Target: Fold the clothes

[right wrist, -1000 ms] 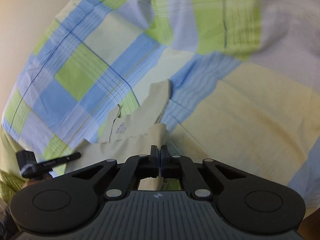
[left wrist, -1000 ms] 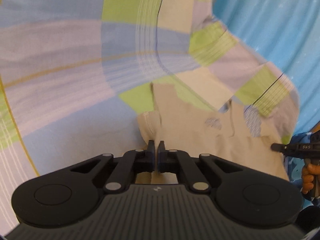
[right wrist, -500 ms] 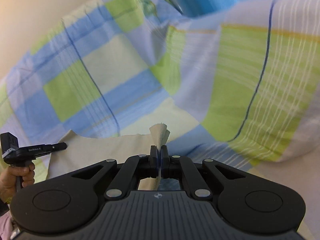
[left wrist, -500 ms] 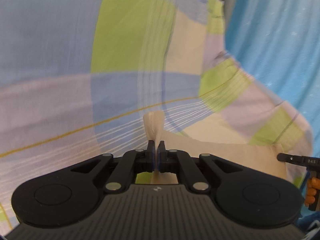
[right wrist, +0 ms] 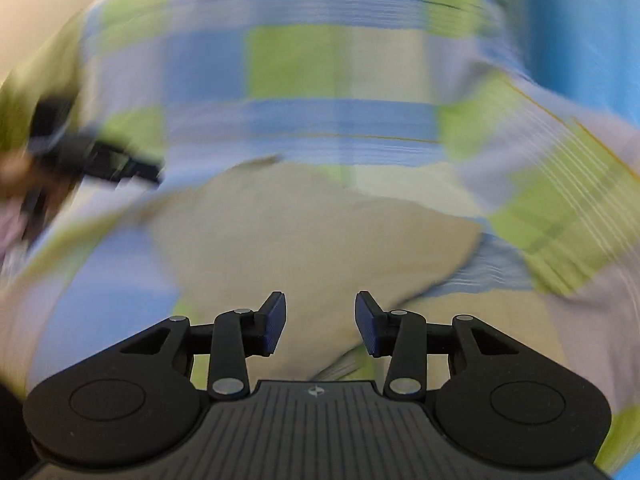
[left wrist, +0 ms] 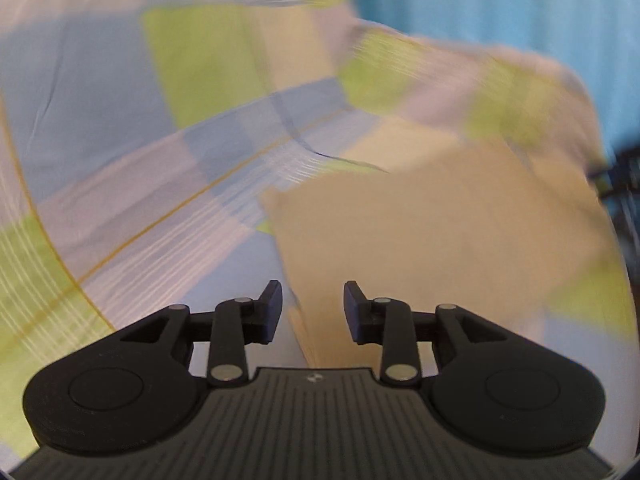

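Note:
A beige garment (left wrist: 432, 232) lies folded on the checked bedsheet (left wrist: 120, 120), blurred by motion. My left gripper (left wrist: 312, 304) stands open just above its near left edge, with nothing held between the fingers. In the right wrist view the same beige garment (right wrist: 312, 240) fills the middle, and my right gripper (right wrist: 320, 320) is open over its near edge, holding nothing. The left gripper (right wrist: 100, 160) appears as a dark blur at the left of that view, and the right gripper (left wrist: 624, 192) as a dark blur at the right edge of the left wrist view.
The blue, green and pale checked bedsheet (right wrist: 320, 80) covers the whole surface around the garment. A bright blue cloth or curtain (left wrist: 520, 8) hangs behind it at the upper right. A beige wall (right wrist: 36, 8) shows at the upper left of the right wrist view.
Both grippers were shut on the garment's corners and lifting them; now both have opened and let go, and the garment lies down on the sheet. Both cameras are moving fast.

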### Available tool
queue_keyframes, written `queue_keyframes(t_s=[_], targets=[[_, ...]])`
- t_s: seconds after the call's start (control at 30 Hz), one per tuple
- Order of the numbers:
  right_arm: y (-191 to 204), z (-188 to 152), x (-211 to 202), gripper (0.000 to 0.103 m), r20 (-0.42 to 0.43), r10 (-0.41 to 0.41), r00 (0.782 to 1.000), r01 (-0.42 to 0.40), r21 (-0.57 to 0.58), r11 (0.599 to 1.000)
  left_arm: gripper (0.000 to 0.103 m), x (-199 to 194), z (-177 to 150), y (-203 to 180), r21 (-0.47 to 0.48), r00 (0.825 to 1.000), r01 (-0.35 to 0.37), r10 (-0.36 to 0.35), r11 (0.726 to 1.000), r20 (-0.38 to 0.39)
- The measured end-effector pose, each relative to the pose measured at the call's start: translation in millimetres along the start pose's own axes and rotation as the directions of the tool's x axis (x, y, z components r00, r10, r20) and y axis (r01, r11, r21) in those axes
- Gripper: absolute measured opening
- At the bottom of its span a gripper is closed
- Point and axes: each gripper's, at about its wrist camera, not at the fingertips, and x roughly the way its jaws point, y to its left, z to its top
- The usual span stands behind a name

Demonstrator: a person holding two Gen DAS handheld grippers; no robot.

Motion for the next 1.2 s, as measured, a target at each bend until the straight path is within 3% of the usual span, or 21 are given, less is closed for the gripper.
queue_keyframes(t_s=[0.07, 0.1, 0.17, 0.23, 0.27, 0.4, 0.5, 0.57, 0.6, 0.63, 0.77, 0.87, 0.97, 1.07, 1.13, 1.2], targets=[[40.5, -12.0, 3.2, 0.041, -0.070, 0.006, 0.998, -0.018, -0.172, 0.985, 0.033, -15.8, -10.3, -31.7, 0.211, 1.000, 0.005, 0.000, 0.977, -0.023], [55.7, -18.3, 6.1, 0.041, -0.089, -0.013, 0.996, -0.010, -0.248, 0.969, 0.037, -18.7, -17.3, -48.1, 0.317, 0.999, 0.001, 0.012, 0.948, -0.040], [80.7, -27.4, 17.6, 0.041, -0.112, -0.065, 0.992, 0.017, -0.385, 0.923, 0.039, -15.0, -33.2, -77.5, 0.518, 0.997, -0.014, 0.053, 0.856, -0.061], [100.1, -34.3, 29.1, 0.041, -0.126, -0.120, 0.985, 0.042, -0.493, 0.869, 0.038, -6.2, -46.6, -94.9, 0.645, 0.994, -0.053, 0.100, 0.762, -0.037], [105.6, -36.1, 34.5, 0.042, -0.127, -0.148, 0.981, 0.058, -0.533, 0.844, 0.038, -2.3, -49.9, -98.9, 0.675, 0.994, -0.075, 0.109, 0.734, -0.008], [116.1, -44.6, 55.0, 0.042, -0.093, -0.243, 0.966, 0.115, -0.686, 0.718, 0.035, 16.4, -48.2, -102.5, 0.731, 0.991, -0.118, 0.126, 0.672, 0.044], [111.1, -46.5, 65.8, 0.038, -0.056, -0.299, 0.953, 0.154, -0.757, 0.635, 0.017, 34.5, -48.9, -106.3, 0.802, 0.988, -0.132, 0.146, 0.583, 0.056], [105.5, -44.9, 71.4, 0.022, -0.057, -0.318, 0.946, 0.162, -0.768, 0.619, 0.006, 42.6, -47.8, -107.5, 0.826, 0.987, -0.124, 0.152, 0.549, 0.047], [102.0, -44.0, 73.7, 0.004, -0.069, -0.325, 0.943, 0.159, -0.764, 0.625, 0.005, 44.1, -45.2, -105.8, 0.825, 0.987, -0.121, 0.153, 0.552, 0.043], [99.8, -42.4, 72.9, 0.002, -0.077, -0.324, 0.943, 0.157, -0.756, 0.635, 0.004, 43.0, -43.1, -104.3, 0.819, 0.987, -0.121, 0.153, 0.561, 0.041], [106.1, -29.9, 52.2, 0.002, -0.097, -0.306, 0.947, 0.144, -0.724, 0.675, 0.002, 20.6, -37.8, -97.9, 0.788, 0.987, -0.131, 0.157, 0.602, 0.044], [138.2, -25.1, 21.2, 0.002, -0.118, -0.256, 0.959, 0.094, -0.722, 0.686, 0.002, -18.8, -44.1, -97.2, 0.771, 0.989, -0.120, 0.146, 0.625, 0.035], [178.3, -32.7, -10.7, 0.002, -0.169, -0.178, 0.969, 0.001, -0.724, 0.689, 0.002, -58.4, -61.8, -107.1, 0.773, 0.990, -0.087, 0.139, 0.629, -0.002], [199.9, -39.2, -27.4, 0.003, -0.227, -0.100, 0.969, -0.083, -0.676, 0.732, 0.004, -83.1, -84.7, -119.3, 0.776, 0.986, -0.048, 0.155, 0.629, -0.064], [205.0, -43.9, -30.6, 0.005, -0.260, -0.086, 0.962, -0.113, -0.663, 0.740, 0.005, -90.5, -96.5, -123.1, 0.754, 0.977, -0.031, 0.180, 0.656, -0.117], [207.2, -46.3, -36.3, 0.012, -0.282, -0.078, 0.956, -0.132, -0.654, 0.745, 0.006, -97.4, -103.3, -120.2, 0.708, 0.963, -0.031, 0.210, 0.706, -0.167]])
